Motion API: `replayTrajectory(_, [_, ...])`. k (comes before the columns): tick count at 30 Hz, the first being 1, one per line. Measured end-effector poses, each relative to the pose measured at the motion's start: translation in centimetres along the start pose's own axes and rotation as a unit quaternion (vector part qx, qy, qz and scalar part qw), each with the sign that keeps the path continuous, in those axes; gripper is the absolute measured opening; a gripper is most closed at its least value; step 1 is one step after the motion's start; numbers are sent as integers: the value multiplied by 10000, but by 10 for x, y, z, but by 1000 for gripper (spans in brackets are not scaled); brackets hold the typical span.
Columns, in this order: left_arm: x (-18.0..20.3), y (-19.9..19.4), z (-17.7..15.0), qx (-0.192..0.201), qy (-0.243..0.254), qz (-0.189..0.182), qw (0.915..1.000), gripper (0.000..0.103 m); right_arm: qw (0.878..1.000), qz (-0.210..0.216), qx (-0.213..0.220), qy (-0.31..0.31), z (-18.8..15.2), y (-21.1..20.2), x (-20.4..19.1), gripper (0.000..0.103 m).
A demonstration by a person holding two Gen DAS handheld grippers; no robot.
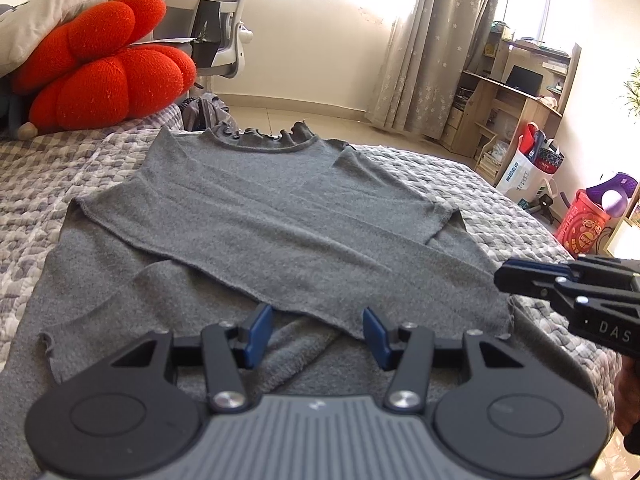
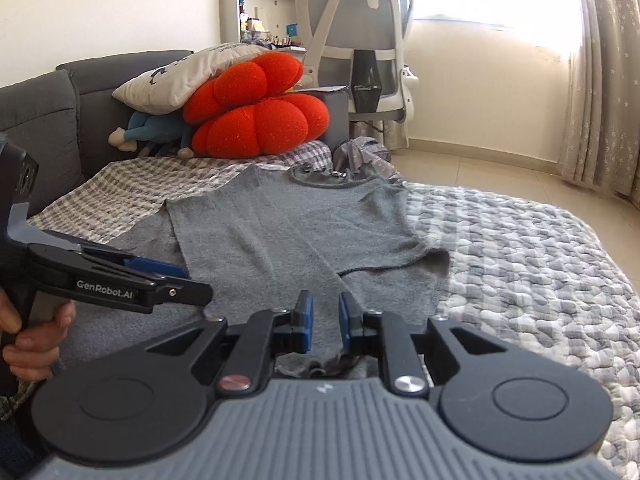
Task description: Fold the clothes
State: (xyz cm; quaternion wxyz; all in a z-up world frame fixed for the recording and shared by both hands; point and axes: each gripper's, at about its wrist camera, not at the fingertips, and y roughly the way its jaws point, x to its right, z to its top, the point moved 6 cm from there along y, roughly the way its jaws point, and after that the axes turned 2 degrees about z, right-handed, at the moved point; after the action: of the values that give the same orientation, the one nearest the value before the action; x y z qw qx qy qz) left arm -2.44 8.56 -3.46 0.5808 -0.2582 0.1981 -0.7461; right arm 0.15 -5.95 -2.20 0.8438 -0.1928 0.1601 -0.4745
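A grey knit sweater (image 1: 256, 216) is spread across the middle of both views on a grey-and-white quilted bedspread (image 2: 520, 248), its ruffled collar (image 1: 260, 138) turned toward the upper part of the frame. Both sleeves are folded inward and crossed over the body. In the left wrist view the left gripper (image 1: 318, 332) is seen at the bottom centre — its blue pads are held well apart, released, with nothing clamped between them, above the crossed sleeves. In the right wrist view the right gripper (image 2: 325, 320) is held low at the bottom centre; its pads are set close together but a narrow gap is kept, and no fabric is seen pinched there, though a sleeve cuff (image 2: 320, 364) lies bunched just beneath. A red plush cushion (image 1: 104, 68) is propped at the upper left, under a pale pillow (image 2: 180, 76) — a white office chair (image 2: 360, 40) is placed behind.
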Motion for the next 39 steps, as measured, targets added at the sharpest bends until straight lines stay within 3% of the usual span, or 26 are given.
replayTrajectory(5, [-5, -2, 2, -45, -51, -58, 10000, 52, 9994, 22, -345, -40, -16, 10, -5, 25])
replayTrajectory(8, [-15, -8, 9, -70, -165, -96, 9998, 52, 9996, 173, -238, 50, -19, 3, -2, 37])
replayTrajectory(10, [-31, -16, 19, 74, -267, -30, 9996, 54, 9993, 306, -140, 135, -21, -2, 1, 51])
replayTrajectory(14, [-81, -14, 46, 147, -754, 223, 9968, 58, 9972, 528, 59, 525, -24, -9, 6, 59])
replayTrajectory(18, [-117, 8, 67, -137, -1179, 235, 9927, 56, 9976, 518, 101, 451, -25, -7, -1, 67])
replayTrajectory(25, [-146, 43, 73, -467, -1302, 797, 9872, 55, 9984, 448, 71, 325, -29, -7, -5, 69])
replayTrajectory(30, [-161, 42, 67, -334, -1502, 1068, 9823, 35, 9986, 430, 67, 289, -34, -10, -6, 69])
replayTrajectory(34, [-157, 39, 67, -311, -1243, 1346, 9826, 34, 9989, 375, 80, 277, -35, -11, -8, 69])
replayTrajectory(38, [-158, 21, 63, -328, -1398, 1509, 9781, 34, 9989, 367, 93, 285, -39, -17, -10, 69])
replayTrajectory(39, [-156, 9, 60, -251, -1504, 1444, 9777, 38, 9988, 375, 93, 286, -41, -19, -11, 69])
